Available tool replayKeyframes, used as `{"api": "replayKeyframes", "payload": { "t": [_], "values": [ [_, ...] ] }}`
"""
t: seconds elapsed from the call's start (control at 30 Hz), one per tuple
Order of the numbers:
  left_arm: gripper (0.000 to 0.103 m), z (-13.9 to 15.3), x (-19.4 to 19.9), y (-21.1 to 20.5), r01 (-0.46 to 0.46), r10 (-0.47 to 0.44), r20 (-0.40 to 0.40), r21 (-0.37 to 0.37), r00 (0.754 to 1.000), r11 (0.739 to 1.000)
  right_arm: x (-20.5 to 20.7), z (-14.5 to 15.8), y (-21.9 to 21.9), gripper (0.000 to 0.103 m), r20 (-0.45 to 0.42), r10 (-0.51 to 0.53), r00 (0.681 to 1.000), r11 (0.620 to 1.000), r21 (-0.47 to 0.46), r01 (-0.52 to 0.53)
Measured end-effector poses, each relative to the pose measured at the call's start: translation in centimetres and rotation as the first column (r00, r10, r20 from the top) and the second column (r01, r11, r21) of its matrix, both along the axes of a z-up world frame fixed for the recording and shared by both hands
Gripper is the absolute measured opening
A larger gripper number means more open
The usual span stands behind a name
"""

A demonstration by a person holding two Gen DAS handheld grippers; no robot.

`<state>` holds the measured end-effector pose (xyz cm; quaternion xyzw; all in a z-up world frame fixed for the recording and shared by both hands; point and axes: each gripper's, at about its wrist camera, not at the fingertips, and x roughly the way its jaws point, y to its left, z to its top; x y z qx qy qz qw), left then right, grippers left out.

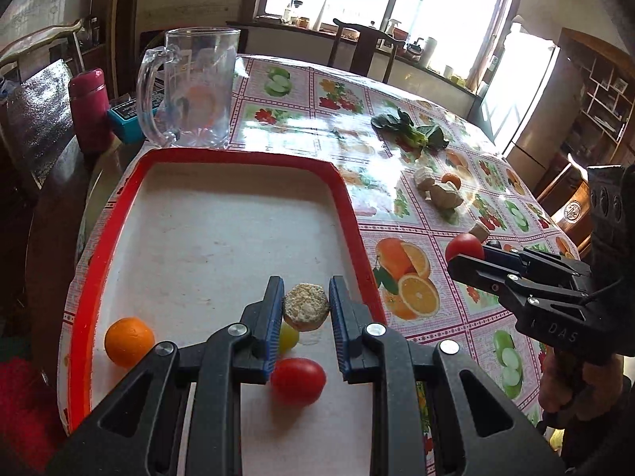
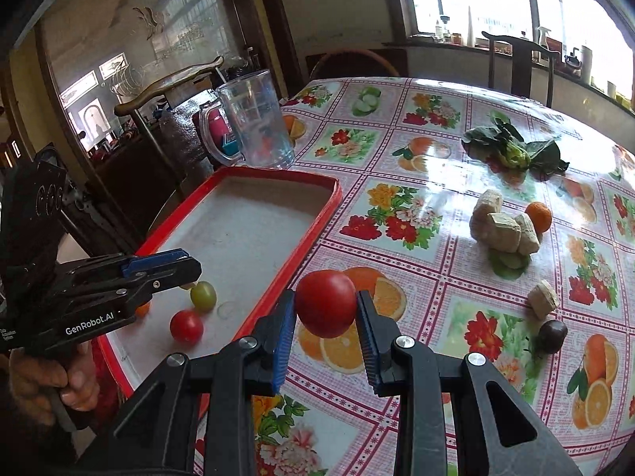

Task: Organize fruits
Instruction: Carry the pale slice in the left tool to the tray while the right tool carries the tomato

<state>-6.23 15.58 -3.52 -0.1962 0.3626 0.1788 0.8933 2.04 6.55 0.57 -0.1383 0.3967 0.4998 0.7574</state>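
My left gripper [image 1: 306, 309] is shut on a round tan biscuit-like piece [image 1: 305, 306] above the red-rimmed white tray [image 1: 238, 156]. In the tray lie an orange [image 1: 129, 342], a green grape [image 1: 289, 336] and a red tomato [image 1: 297, 381]. My right gripper [image 2: 325, 311] is shut on a second red tomato [image 2: 325, 303], held above the tablecloth just right of the tray's rim [image 2: 278, 277]; this tomato also shows in the left wrist view [image 1: 463, 246]. A small orange [image 2: 538, 217] and a dark round fruit [image 2: 551, 336] lie on the table.
A clear glass mug [image 1: 198, 87] stands behind the tray. Leafy greens [image 2: 516, 148], a pile of tan pieces [image 2: 504, 228] and one loose tan piece [image 2: 542, 299] lie on the table. A pink bottle [image 1: 89, 107] and chairs stand beyond the table's edge.
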Motion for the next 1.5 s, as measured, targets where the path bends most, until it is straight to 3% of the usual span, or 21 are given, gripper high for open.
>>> {"api": "replayKeyframes", "payload": {
  "t": [0.83,1.23,1.5],
  "values": [
    [0.021,-1.1,-3.4,7.0,-0.121,0.121,-0.026,-0.021,0.992,0.992,-3.3,-1.4,7.7,0.031,-0.021,0.141,0.99,0.99,-0.027,-0.141],
    [0.021,-2.5,-2.5,9.6,-0.138,0.133,-0.087,-0.057,0.987,0.989,-3.4,-3.9,11.6,0.031,-0.048,0.173,0.984,0.981,-0.084,-0.176],
    [0.021,-3.8,-1.2,10.7,-0.15,0.131,-0.198,-0.088,0.971,0.985,-3.4,-5.1,12.4,0.032,-0.049,0.192,0.98,0.974,-0.117,-0.196]
  ]
}}
